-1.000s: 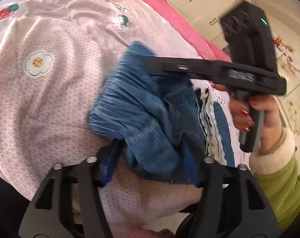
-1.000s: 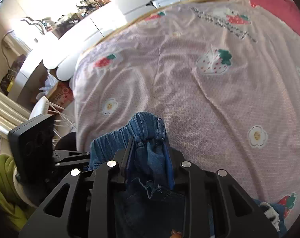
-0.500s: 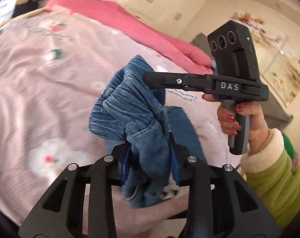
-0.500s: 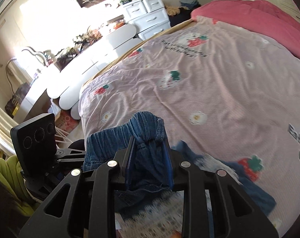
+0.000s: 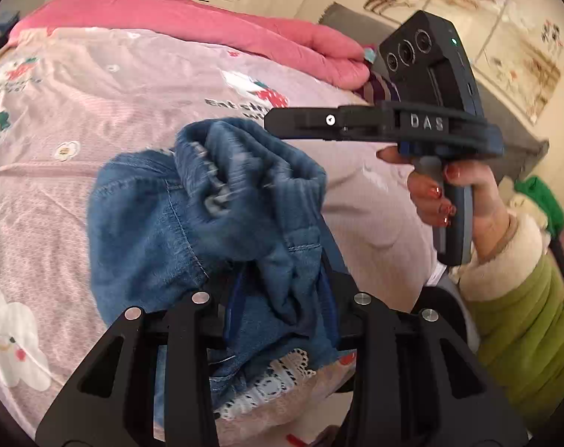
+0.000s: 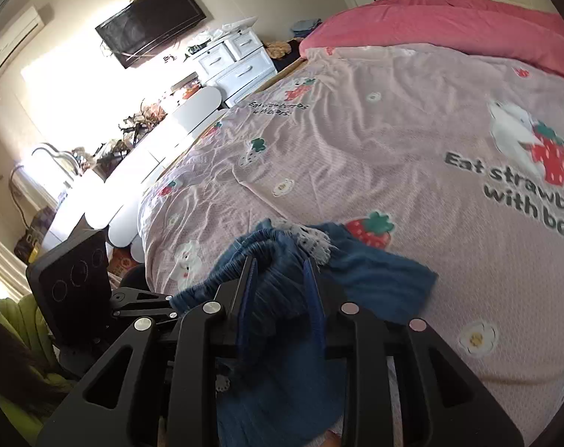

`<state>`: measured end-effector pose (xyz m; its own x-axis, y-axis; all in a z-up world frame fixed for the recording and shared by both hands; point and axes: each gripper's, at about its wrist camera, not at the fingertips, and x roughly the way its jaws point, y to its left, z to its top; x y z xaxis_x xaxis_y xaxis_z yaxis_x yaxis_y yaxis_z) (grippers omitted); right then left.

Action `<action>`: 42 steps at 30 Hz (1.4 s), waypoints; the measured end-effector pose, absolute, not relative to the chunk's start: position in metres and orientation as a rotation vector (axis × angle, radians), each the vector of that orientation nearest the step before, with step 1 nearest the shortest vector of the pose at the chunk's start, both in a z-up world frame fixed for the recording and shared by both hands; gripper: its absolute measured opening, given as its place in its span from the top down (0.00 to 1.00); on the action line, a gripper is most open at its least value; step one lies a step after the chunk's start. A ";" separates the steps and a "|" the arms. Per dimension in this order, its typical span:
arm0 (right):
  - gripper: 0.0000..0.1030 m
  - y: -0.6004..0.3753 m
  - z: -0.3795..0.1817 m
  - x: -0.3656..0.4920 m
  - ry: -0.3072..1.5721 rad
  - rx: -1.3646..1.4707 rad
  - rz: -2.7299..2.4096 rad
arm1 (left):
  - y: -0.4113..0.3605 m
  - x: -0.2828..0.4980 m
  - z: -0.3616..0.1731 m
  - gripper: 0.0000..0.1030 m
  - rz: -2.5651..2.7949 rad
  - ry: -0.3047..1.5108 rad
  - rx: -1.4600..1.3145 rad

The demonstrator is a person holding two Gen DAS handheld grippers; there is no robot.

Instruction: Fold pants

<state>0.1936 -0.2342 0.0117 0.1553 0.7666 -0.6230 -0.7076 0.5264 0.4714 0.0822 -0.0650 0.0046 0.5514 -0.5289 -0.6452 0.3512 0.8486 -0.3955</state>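
Observation:
Blue denim pants [image 5: 151, 223] with a white lace trim [image 5: 267, 383] hang bunched over the pink strawberry-print bed cover [image 5: 77, 111]. My left gripper [image 5: 280, 283] is shut on a fold of the denim near the waistband. My right gripper [image 5: 270, 124], seen side-on in a hand with red nails, reaches into the gathered waistband from the right. In the right wrist view my right gripper [image 6: 280, 272] is shut on the ribbed waistband of the pants [image 6: 375, 272]. My left gripper [image 6: 166, 307] holds the same cloth just to the left. The rest of the pants trails onto the bed cover [image 6: 393, 130].
A rolled pink quilt [image 6: 449, 11] lies along the bed's far side. A white dresser [image 6: 237, 63], a wall TV [image 6: 151, 26] and a cluttered white counter [image 6: 133, 164] stand beyond the bed. A person's green sleeve [image 5: 516, 320] is at the right.
Both grippers have swung sideways across the bed with the pants, lifting the bunch. The left jaws closed narrower on the denim. The lace-trimmed part now trails on the cover.

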 end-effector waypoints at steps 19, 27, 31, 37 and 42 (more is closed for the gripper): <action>0.35 -0.190 0.020 0.181 0.940 -0.089 0.960 | -0.088 0.056 -0.006 0.66 -0.604 0.863 -0.169; 0.27 -0.184 0.011 0.188 0.988 -0.082 0.916 | -0.080 0.051 -0.003 0.61 -0.607 0.852 -0.177; 0.24 -0.182 0.011 0.190 1.003 -0.075 0.897 | -0.076 0.049 0.000 0.59 -0.609 0.850 -0.169; 0.22 -0.174 0.002 0.194 1.054 -0.126 0.853 | -0.057 0.032 0.015 0.52 -0.578 0.803 -0.126; 0.33 -0.188 -0.007 0.189 1.072 -0.137 0.814 | -0.030 0.027 0.009 0.51 -0.506 0.816 -0.116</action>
<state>0.1887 -0.1883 -0.0072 0.2244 0.5246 -0.8213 -0.6502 0.7083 0.2748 0.0272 -0.0303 0.0091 0.5743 -0.4745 -0.6672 0.3869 0.8755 -0.2896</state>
